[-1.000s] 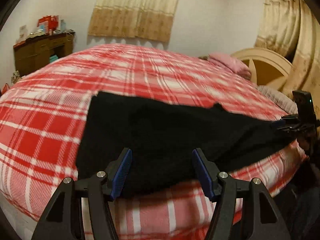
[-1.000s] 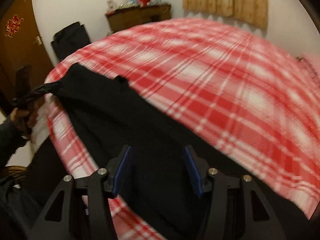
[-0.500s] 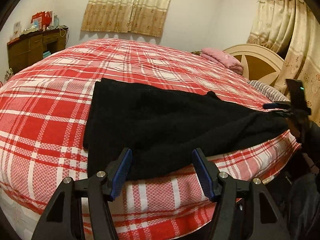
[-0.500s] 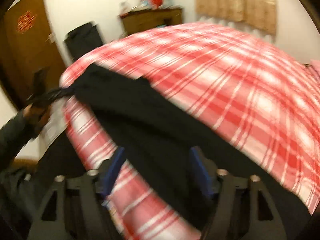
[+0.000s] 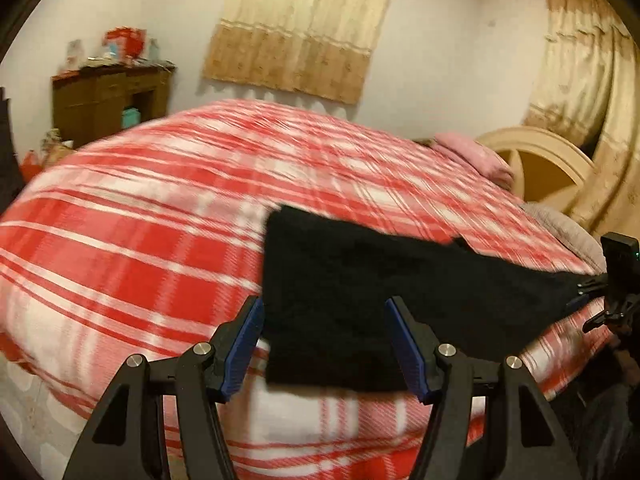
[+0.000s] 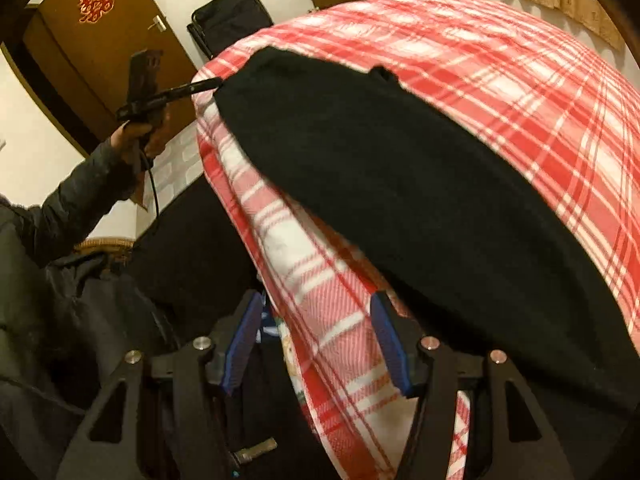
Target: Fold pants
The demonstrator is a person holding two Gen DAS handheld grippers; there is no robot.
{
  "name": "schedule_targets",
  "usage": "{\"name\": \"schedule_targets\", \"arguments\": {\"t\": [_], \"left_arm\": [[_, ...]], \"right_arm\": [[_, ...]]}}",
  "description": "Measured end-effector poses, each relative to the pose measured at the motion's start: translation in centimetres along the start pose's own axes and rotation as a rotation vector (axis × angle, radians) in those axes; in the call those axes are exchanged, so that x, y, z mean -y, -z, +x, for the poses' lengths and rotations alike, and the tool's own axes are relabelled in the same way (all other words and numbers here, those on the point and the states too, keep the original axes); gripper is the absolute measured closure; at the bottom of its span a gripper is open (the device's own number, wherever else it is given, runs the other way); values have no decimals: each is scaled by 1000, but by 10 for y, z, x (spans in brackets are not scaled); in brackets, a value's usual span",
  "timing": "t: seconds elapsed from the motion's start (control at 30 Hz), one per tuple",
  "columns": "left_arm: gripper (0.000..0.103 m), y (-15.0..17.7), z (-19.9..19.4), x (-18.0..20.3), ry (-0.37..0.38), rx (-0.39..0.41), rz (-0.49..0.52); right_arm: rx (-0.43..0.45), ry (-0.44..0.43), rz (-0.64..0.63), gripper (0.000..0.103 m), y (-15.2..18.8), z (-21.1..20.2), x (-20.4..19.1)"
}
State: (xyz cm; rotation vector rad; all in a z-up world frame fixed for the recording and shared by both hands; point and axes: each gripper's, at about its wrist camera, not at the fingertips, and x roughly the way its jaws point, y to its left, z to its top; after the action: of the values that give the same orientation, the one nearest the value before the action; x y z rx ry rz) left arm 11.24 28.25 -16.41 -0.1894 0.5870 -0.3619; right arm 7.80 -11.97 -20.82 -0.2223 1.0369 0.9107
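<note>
Black pants [image 5: 372, 292] lie flat along the near edge of a red plaid bed [image 5: 152, 216]. My left gripper [image 5: 324, 304] hovers open at one end of them; the near corner shows between its blue pads without touching them. My right gripper [image 5: 584, 296] is at the far right, by the other end. In the right wrist view the pants [image 6: 400, 168] run away to the left gripper [image 6: 216, 82], held by a hand [image 6: 140, 136]. The right gripper [image 6: 316, 300] hangs over the bed's side, its jaws closing. Only plaid blanket [image 6: 320, 280] shows between them, and the pants lie beside its right finger.
A wooden cabinet [image 5: 108, 100] stands behind the bed on the left. A pink pillow [image 5: 476, 156] and a cream headboard [image 5: 548, 164] are at the right. A brown door [image 6: 80, 40] and a black bag [image 6: 228, 16] are near the bed's foot.
The left view has swung left, so the pants now sit right of centre. The right gripper has slid off the pants to the bed's side and tipped further down.
</note>
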Motion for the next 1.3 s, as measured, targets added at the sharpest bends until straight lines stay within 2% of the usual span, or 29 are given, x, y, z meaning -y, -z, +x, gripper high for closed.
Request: {"name": "schedule_targets", "arguments": {"t": [0.1,0.17,0.27,0.33,0.43,0.57,0.67,0.7,0.73,0.77,0.8,0.9,1.07,1.13,1.23,1.3], "left_arm": [[39,-12,-2,-11,-39,35,-37],[39,-17,4,-15,-58,29,-50],[39,-24,17,-10,-73,16,-25],[39,-26,28,-4,-64,4,-4],[39,-30,41,-2,-60,-16,12],[39,-33,52,1,-36,-35,17],[40,-33,65,5,-49,-76,39],[49,-33,68,6,-39,-80,44],[63,-32,72,8,-46,-89,55],[71,-32,72,9,-59,-88,65],[88,-33,72,10,-61,-84,71],[91,-37,66,12,-52,-60,62],[94,-50,54,18,-11,-25,48],[94,-56,54,15,-17,-20,20],[94,-60,62,1,-25,-18,-32],[94,-57,71,-3,-41,-30,-33]], "right_arm": [[72,9,52,43,-26,-3,8],[109,69,97,43,-50,1,18],[153,95,162,44,-86,15,32],[169,134,150,49,-108,29,37],[159,151,158,51,-129,52,42],[128,159,168,51,-141,77,53],[115,151,176,53,-145,87,59],[113,155,174,57,-145,89,59],[114,154,173,59,-145,91,60],[116,155,170,64,-146,91,58],[119,159,164,74,-146,92,58],[126,153,128,92,-145,91,51],[167,174,49,96,-152,78,29],[191,211,32,96,-158,70,25],[208,249,80,97,-165,67,38],[222,254,129,98,-166,66,49]]}}
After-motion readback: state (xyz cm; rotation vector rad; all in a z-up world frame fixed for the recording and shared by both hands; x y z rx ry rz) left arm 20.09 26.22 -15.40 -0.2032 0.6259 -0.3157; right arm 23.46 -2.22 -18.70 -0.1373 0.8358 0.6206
